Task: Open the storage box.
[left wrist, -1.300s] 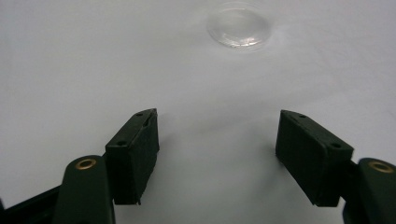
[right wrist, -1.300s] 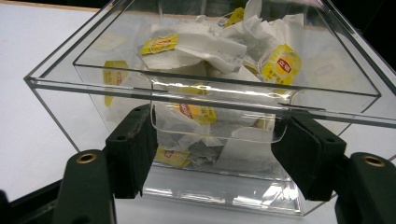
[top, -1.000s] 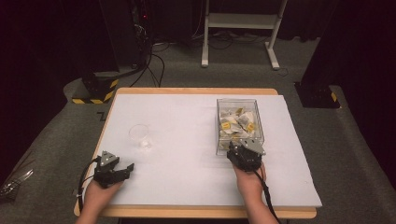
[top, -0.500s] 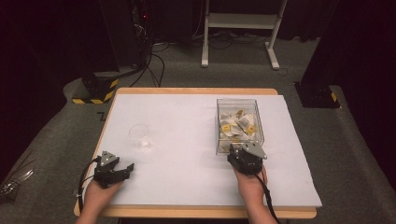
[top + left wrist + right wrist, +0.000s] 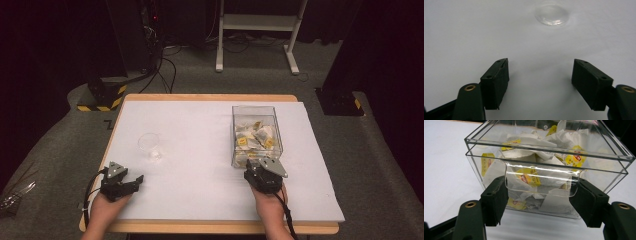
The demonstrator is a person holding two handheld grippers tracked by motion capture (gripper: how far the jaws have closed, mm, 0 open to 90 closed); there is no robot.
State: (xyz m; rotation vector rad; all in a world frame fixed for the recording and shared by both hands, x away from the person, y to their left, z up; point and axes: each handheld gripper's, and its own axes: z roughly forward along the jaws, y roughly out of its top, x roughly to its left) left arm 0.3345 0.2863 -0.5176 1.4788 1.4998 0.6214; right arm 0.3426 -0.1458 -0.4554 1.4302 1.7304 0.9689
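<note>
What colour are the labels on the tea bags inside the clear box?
Yellow, with red print, on the tea bags in the clear box; the right gripper view shows this best.

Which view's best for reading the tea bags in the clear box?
Right gripper view: the clear box sits just past the open jaws, and the tea bags show yellow labels. High view shows them small. Left gripper view faces the cup.
</note>
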